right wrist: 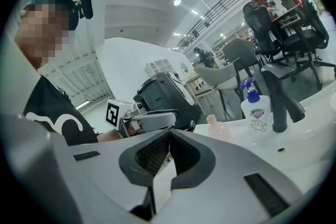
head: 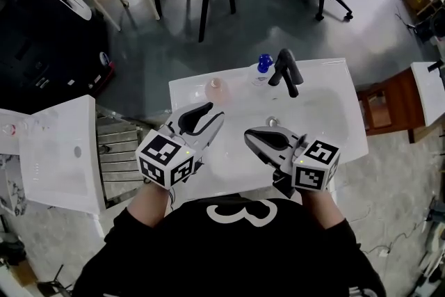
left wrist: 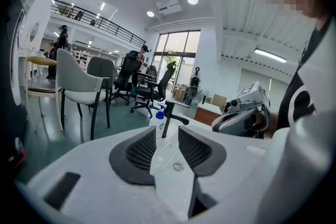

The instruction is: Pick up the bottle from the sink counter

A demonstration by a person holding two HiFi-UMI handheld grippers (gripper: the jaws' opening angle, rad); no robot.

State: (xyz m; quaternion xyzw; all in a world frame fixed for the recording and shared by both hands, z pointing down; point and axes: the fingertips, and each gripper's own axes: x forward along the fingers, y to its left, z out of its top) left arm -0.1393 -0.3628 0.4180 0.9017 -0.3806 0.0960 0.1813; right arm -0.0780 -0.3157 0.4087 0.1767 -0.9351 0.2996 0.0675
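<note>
1. The left gripper (head: 214, 112) hangs over the near left part of the white sink counter (head: 186, 90). In the left gripper view its jaws stand partly apart (left wrist: 167, 134). The dark ribbed pads (left wrist: 137, 153) have nothing between them and touch nothing. Only the bare basin and the far-off bottle show through the gap.
2. A small pinkish flask (head: 215, 87) stands on the counter's back rim, left of the bottle and apart from it.
3. The bottle (head: 261, 70) stands upright on the back rim, near the middle of the counter, just beside the black faucet (head: 286, 70) on its left. It has a pale, see-through body and a blue pump head. In the right gripper view (right wrist: 253, 113) it also shows a small shield-shaped label in blue and red on its front. In the left gripper view (left wrist: 158, 121) it sits in line with the gap between the jaws, well beyond the tips. Neither gripper touches it.
4. The faucet rises just right of the bottle, and its spout leans out over the basin.
5. The right gripper (head: 248, 135) hovers over the near right part of the basin, well short of the bottle. In the right gripper view its jaw tips are pressed together (right wrist: 169, 134). A slim hollow is left between the curved pads (right wrist: 149, 157) behind them. Nothing is held there, and the bottle and faucet stand off to the right of the jaws.
</note>
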